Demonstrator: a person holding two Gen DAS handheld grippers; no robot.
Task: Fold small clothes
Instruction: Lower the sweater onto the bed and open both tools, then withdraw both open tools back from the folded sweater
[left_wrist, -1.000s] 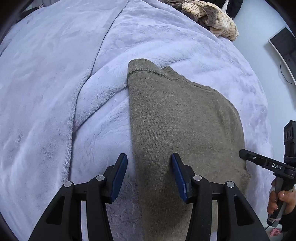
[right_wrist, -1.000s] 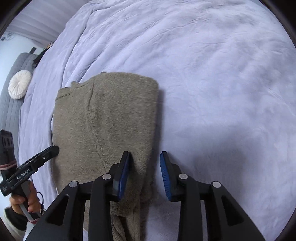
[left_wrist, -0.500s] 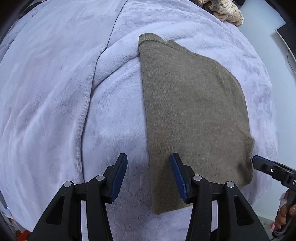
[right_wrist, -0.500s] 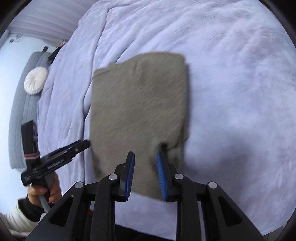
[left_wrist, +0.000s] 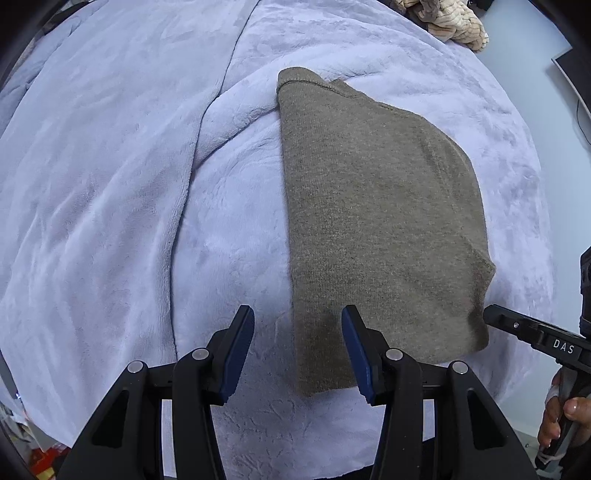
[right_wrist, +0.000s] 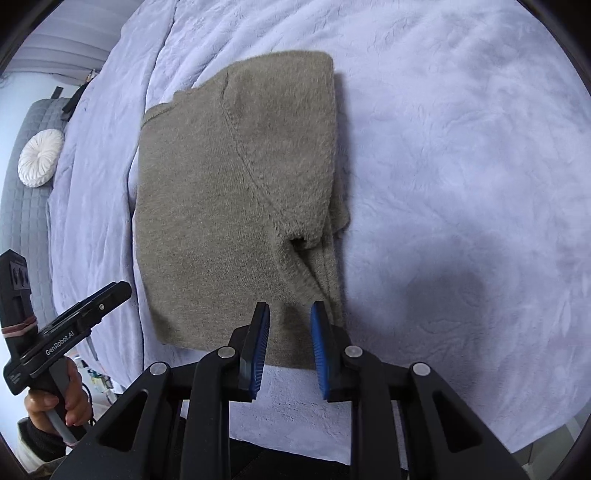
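Bed (left_wrist: 110, 184), lilac blanket: folded sweater (left_wrist: 376, 221) lies centre. Left claw (left_wrist: 297, 349) released; right claw (right_wrist: 288, 347) closing, empty, both above its near edge. Soft, limp, light knit; grip near corners.

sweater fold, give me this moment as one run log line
sweater: folded, flat on blanket | left gripper: open, empty | right gripper: closing, empty

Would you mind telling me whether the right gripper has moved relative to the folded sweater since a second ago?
Yes. The right gripper has drawn back toward the near hem of the olive sweater, which now shows whole on the lavender blanket; its jaws are closing, gripping nothing.
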